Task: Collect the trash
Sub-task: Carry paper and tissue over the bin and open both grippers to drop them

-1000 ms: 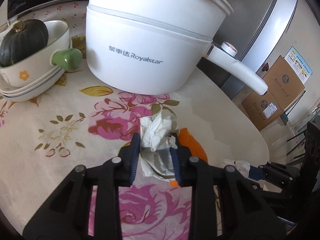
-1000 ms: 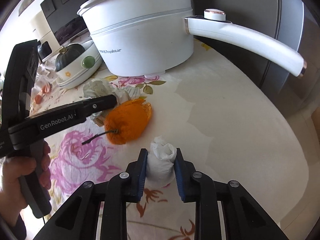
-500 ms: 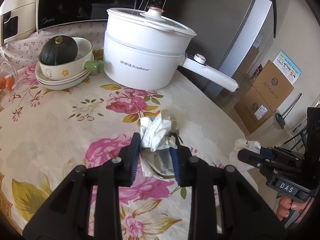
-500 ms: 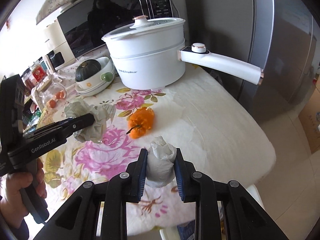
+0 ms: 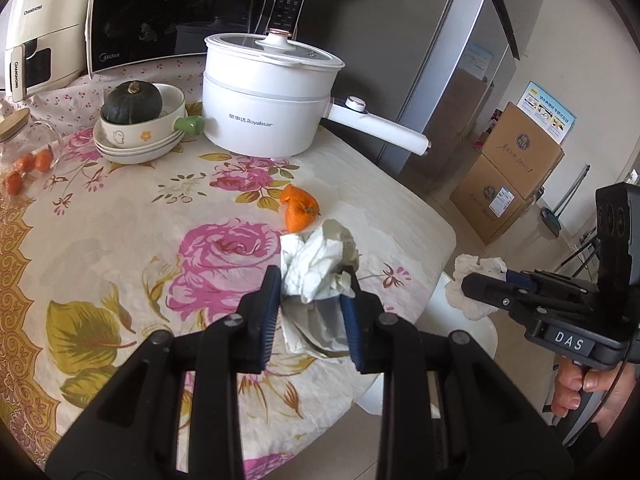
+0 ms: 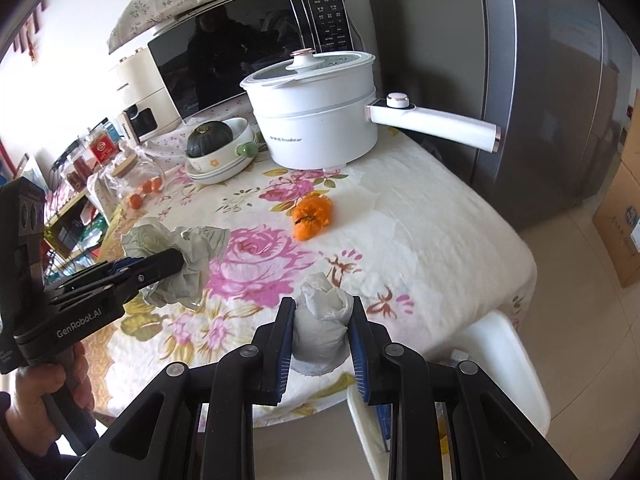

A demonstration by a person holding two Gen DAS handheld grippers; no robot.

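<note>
A grey fridge (image 6: 552,92) stands by my round table (image 5: 100,216), whose flowered cloth carries a microwave (image 5: 176,12), a white pot (image 5: 268,108) and a scrap of orange peel (image 5: 300,212). My left tongs (image 5: 312,300) are clamped on crumpled paper (image 5: 316,268) above the cloth. My right tongs (image 6: 322,332) are clamped on a wad of tissue (image 6: 320,328) at the table's edge.

Two downward wrist views, shared table (image 5: 100,216)

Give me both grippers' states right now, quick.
Left gripper: closed on a crumpled paper wad.
Right gripper: closed on a small tissue ball.
</note>
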